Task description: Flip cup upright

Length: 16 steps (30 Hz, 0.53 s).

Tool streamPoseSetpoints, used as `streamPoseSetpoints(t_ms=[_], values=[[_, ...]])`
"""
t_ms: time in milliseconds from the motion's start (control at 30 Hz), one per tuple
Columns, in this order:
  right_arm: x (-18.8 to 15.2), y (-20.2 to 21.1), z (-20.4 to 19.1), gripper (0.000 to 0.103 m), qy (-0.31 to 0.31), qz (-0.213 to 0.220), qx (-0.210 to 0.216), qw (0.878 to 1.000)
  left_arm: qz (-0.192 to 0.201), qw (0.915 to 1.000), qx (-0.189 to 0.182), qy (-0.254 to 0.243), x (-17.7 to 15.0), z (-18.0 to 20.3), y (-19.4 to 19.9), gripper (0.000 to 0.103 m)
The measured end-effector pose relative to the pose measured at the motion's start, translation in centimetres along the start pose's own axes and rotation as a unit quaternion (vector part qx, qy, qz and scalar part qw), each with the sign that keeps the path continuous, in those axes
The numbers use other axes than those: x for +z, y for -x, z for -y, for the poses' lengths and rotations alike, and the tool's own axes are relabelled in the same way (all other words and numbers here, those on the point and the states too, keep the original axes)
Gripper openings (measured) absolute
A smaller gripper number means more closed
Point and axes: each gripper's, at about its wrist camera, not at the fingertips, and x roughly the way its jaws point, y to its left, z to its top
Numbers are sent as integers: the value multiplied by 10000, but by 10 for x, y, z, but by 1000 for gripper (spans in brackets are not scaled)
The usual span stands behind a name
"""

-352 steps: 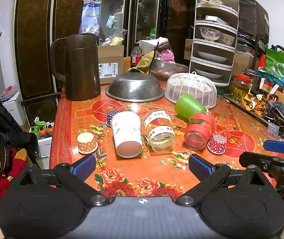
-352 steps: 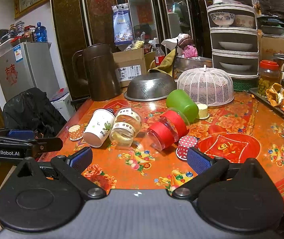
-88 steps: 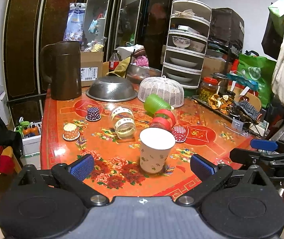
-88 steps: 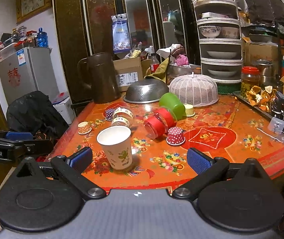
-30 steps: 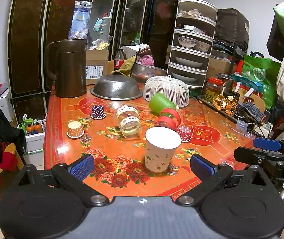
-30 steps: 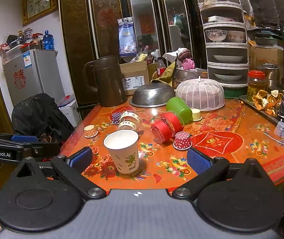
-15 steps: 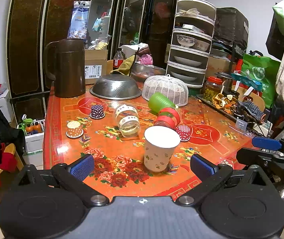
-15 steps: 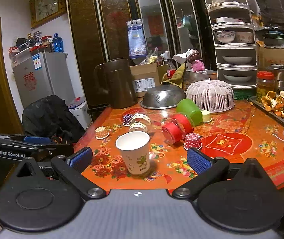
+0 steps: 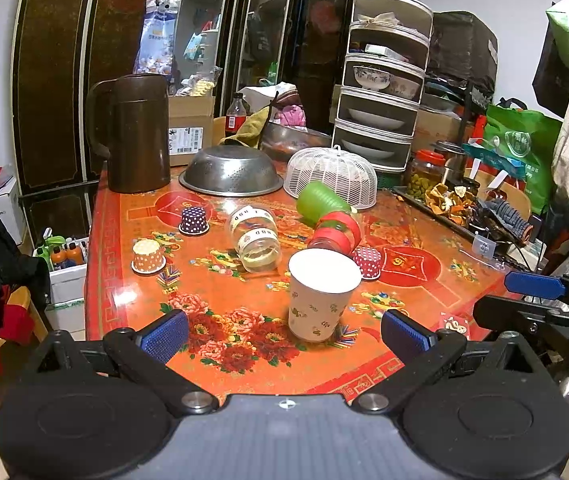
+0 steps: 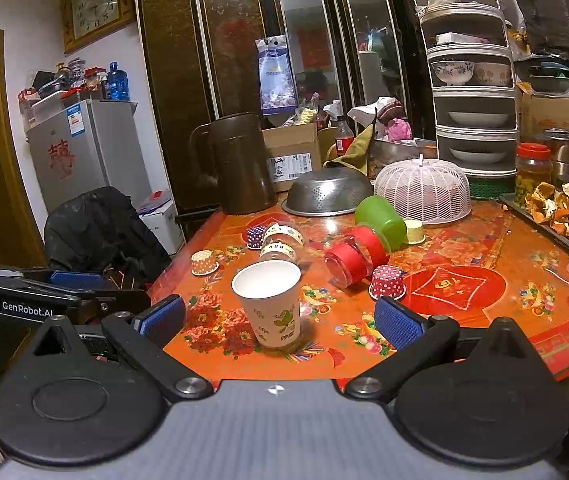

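Observation:
A white paper cup with a leaf print [image 9: 320,296] stands upright near the front edge of the red flowered table [image 9: 220,292]; it also shows in the right wrist view [image 10: 270,304]. My left gripper [image 9: 284,334] is open and empty, held back from the cup at the table's front edge. My right gripper [image 10: 280,320] is open and empty, also short of the cup. Each gripper shows at the side of the other's view.
Behind the cup lie a glass jar [image 9: 254,238], a red-banded jar [image 9: 336,234] and a green cup [image 9: 318,202] on their sides. Small dotted paper cups [image 9: 148,256], a brown jug [image 9: 136,142], a steel colander [image 9: 230,172] and a white mesh cover [image 9: 330,174] stand further back.
The paper cup, earlier on its side among the jars, now stands upright near the front edge. Over the last second both grippers have shifted only slightly; the right view has swung a little leftward.

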Motion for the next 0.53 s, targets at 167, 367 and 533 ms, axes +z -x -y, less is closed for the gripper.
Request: streamPoseSetpoints(t_ms=[167,367,533], values=[[0,0,0,102,2,0,0,10000,-20,10000,4,0,-1,0,-2,103],[-1,0,-1,102,14,-17,4,10000,-30,10000,-1,-6,-2,1,-3,103],[-4,0,1,102,9,-32,-2,10000,130,9998,50,-149,-4,9,-7,103]])
